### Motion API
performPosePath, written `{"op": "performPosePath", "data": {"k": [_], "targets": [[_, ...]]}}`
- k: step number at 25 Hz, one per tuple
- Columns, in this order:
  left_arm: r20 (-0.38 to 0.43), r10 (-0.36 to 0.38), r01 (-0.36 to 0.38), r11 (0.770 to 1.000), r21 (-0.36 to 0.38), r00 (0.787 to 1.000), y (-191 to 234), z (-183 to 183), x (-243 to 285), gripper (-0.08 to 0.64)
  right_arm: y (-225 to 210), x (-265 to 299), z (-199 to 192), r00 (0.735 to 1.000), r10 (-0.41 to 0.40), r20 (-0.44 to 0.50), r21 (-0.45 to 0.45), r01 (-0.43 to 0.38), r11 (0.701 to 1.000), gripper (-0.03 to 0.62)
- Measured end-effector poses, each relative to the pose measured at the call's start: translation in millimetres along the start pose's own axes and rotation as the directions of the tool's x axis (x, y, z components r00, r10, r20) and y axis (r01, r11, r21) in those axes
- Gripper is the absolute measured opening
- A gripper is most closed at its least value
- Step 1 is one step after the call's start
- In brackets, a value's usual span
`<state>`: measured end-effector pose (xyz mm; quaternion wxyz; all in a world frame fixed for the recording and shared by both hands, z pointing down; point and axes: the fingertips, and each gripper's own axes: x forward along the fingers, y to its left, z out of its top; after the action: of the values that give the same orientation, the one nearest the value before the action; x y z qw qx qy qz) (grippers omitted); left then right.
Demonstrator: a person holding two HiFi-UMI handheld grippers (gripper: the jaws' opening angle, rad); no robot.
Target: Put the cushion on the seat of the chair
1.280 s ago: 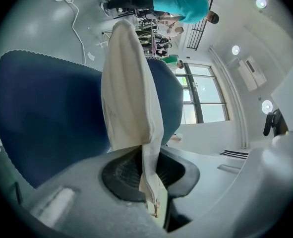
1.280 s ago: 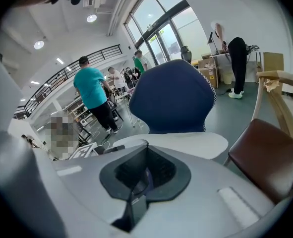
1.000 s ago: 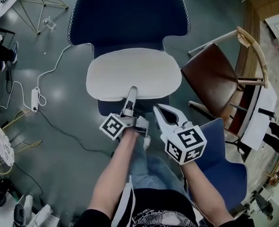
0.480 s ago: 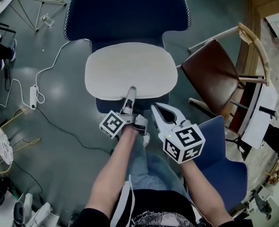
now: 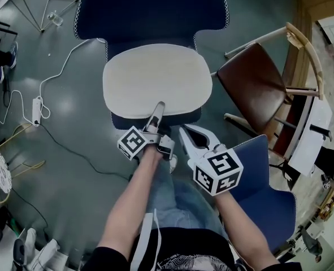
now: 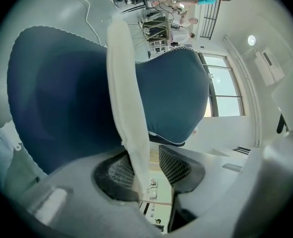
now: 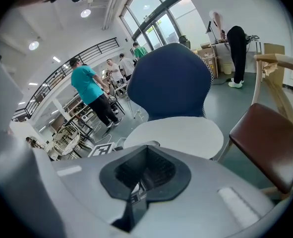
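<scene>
- A power strip and its white cable lie on the grey floor, well left of the chair.
- The left gripper reaches level toward the chair, its tip at the near edge of the cushion.
- In the left gripper view, the left gripper has the cushion's thin white edge standing between its jaws. The jaws are opening: the edge lies against one mesh pad, and a gap shows between it and the other. So the grip is released, not clamped.
- The cushion lies flat on the seat of the blue chair, in front of the backrest. A strip of dark seat shows along its near side.
- The right gripper sits just beside the left one, nearer the person, and points down toward the chair's front. It is apart from the cushion.
- In the right gripper view, the right gripper has its jaws closed together with nothing between them. The cushion and the chair lie ahead.
- A brown chair with a wooden frame stands just right of the blue one.
- A second blue chair stands at the person's right side.
</scene>
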<state>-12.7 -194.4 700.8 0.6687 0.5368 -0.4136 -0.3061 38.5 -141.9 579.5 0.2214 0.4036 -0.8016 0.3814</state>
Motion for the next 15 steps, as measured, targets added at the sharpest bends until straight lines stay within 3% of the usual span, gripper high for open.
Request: {"op": "performPosePath", "data": {"k": [15], "targets": [[-0.066, 0.208, -0.209, 0.978, 0.001, 0.976, 58, -20, -17, 0.193, -4, -7, -30, 1.000, 0.005, -0.025, 0.005, -0.005, 1.000, -0.003]]}}
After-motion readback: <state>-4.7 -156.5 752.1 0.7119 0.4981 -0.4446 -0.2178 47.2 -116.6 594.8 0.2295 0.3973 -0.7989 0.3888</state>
